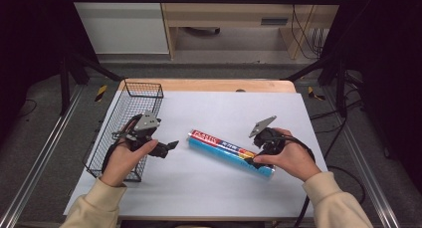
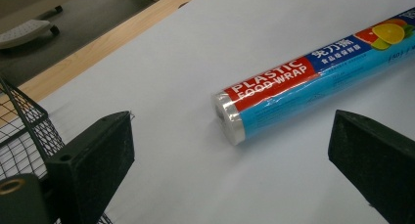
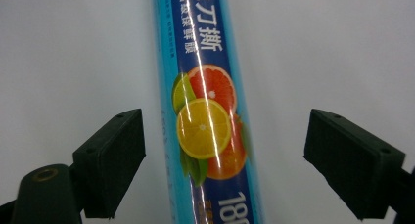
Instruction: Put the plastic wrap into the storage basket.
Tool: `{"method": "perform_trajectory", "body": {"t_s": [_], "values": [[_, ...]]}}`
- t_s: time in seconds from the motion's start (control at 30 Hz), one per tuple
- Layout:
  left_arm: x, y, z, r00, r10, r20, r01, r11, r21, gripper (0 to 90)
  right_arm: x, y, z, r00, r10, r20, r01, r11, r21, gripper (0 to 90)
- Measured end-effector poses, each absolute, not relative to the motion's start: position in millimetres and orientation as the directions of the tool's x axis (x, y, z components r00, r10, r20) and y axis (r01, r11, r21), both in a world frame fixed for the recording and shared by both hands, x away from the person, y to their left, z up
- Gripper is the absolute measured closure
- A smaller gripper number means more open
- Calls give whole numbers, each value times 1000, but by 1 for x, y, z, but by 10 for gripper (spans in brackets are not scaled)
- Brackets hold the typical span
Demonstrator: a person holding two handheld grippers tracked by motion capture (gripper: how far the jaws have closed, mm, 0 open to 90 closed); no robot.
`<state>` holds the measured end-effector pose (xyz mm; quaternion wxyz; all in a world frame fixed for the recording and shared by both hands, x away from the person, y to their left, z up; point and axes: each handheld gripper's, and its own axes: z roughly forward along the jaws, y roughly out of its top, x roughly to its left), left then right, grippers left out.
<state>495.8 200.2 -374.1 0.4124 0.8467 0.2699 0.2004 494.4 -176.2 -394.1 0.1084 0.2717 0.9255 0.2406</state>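
A blue and red roll of plastic food wrap (image 1: 230,152) lies flat on the white table cover, slanting from the centre toward the lower right. My right gripper (image 1: 256,157) hangs over the roll's right part, open, with its jaws on either side of the roll (image 3: 205,131) and apart from it. My left gripper (image 1: 171,146) is open just left of the roll's red end (image 2: 274,94), pointing at it without touching. Its fingers (image 2: 98,155) stand wide apart.
A black wire basket (image 1: 125,126) stands along the left edge of the table, right beside my left hand; its mesh (image 2: 19,136) reaches the left jaw. The wooden table edge (image 1: 209,84) runs along the back. White cover (image 1: 219,188) stretches in front.
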Motion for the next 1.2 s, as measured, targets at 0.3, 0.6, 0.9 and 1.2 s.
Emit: {"method": "perform_trajectory", "body": {"t_s": [0.3,0.6,0.9,1.2], "values": [[495,199,-376,783,609,124,291,-536,792,35,508,-159,-429,-855,518,-18,456,768,450,179],[495,198,-376,790,600,125,292,-549,783,37,513,-157,-446,-865,501,17,461,784,416,204],[495,198,-377,794,594,131,290,-559,777,38,518,-157,-454,-873,487,28,456,795,401,282],[496,198,-377,795,592,133,292,-565,772,39,518,-156,-454,-877,480,34,453,801,391,309]]}}
